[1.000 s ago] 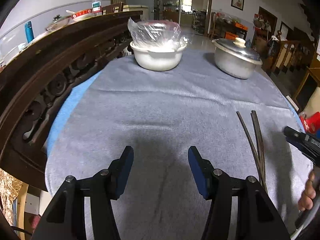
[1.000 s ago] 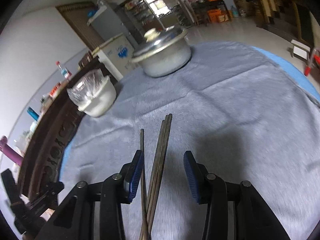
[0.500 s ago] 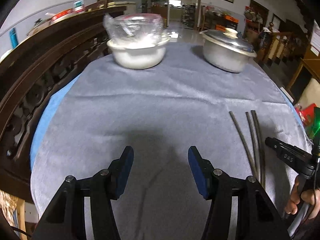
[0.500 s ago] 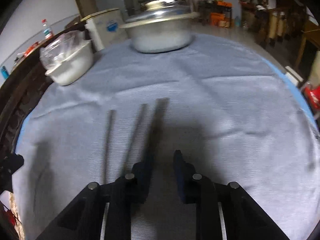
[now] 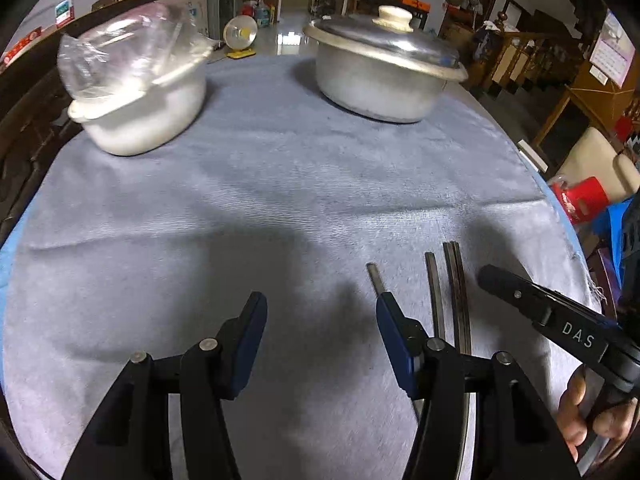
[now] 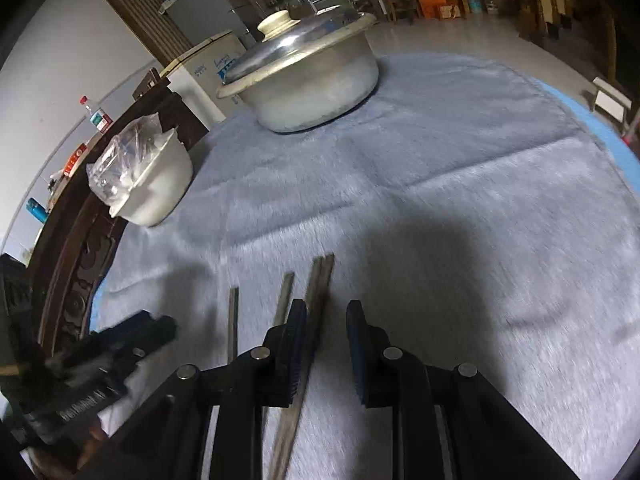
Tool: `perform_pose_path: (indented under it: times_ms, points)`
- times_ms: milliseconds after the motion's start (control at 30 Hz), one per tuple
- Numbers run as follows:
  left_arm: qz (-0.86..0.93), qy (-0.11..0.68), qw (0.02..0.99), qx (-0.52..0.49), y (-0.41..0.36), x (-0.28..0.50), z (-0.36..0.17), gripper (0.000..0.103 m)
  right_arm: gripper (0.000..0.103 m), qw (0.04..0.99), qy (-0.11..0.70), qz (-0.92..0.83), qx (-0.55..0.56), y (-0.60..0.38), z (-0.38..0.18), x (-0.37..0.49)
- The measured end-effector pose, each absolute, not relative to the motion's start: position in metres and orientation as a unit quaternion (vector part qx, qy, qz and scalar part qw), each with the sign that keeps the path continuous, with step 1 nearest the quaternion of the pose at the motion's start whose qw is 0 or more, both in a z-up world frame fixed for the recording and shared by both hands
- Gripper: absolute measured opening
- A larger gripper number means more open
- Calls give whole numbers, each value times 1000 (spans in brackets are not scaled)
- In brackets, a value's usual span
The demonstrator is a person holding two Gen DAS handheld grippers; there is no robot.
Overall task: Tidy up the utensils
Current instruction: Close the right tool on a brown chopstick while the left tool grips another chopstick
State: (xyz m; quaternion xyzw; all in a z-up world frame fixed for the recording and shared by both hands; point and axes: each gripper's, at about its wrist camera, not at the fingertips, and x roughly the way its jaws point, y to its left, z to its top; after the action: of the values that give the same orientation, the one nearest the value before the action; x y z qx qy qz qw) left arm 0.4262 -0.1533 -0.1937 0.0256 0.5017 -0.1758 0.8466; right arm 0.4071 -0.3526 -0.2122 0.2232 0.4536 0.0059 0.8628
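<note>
Several dark chopsticks [image 5: 456, 288] lie on the grey tablecloth [image 5: 260, 200] at the near right. Two lie side by side [image 6: 320, 284], two lie apart to their left [image 6: 233, 320]. My left gripper [image 5: 320, 332] is open and empty, its right finger over the leftmost chopstick [image 5: 375, 276]. My right gripper [image 6: 326, 344] is narrowly open, low over the cloth, with the paired chopsticks running between and under its jaws; it also shows in the left wrist view [image 5: 540, 312].
A white bowl covered with a plastic bag [image 5: 140, 92] stands at the back left. A lidded metal pot [image 5: 384, 72] stands at the back right. A carved dark wooden rail [image 6: 80, 248] runs along the table's left side.
My left gripper has moved forward and right toward the chopsticks. My right gripper has narrowed from a second ago and now sits over the paired chopsticks.
</note>
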Motion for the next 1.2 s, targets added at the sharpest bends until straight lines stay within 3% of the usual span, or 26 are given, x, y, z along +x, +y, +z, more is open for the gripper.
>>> perform_pose_path:
  times_ms: [200,267,400,467,667,967,1200]
  points:
    - [-171,516,839,31,-168,433,-210,57,17,861,471,-24,188,-343,-223,431]
    - [-162,517,839,48,-170,434,-217,49,16,864,474,-25,168,-340,-222,433]
    - [-166,483,852,115,-180,429,-219,42,15,868,486,-35,94,-333,-218,431]
    - [-179,477,850,136,-182,429,-219,41,4,865,496,-49,62,-338,-219,430]
    - [-182,497,840,122,-171,443,-217,40,7,842,500,-17,199,-369,-212,425]
    - [-209,550,808,19,-155,456,-211,39,10,828,535,-48,159,-346,-214,442]
    - [-195,559,805,34,-182,461,-214,40,11,821,553,-49,133,-332,-215,444]
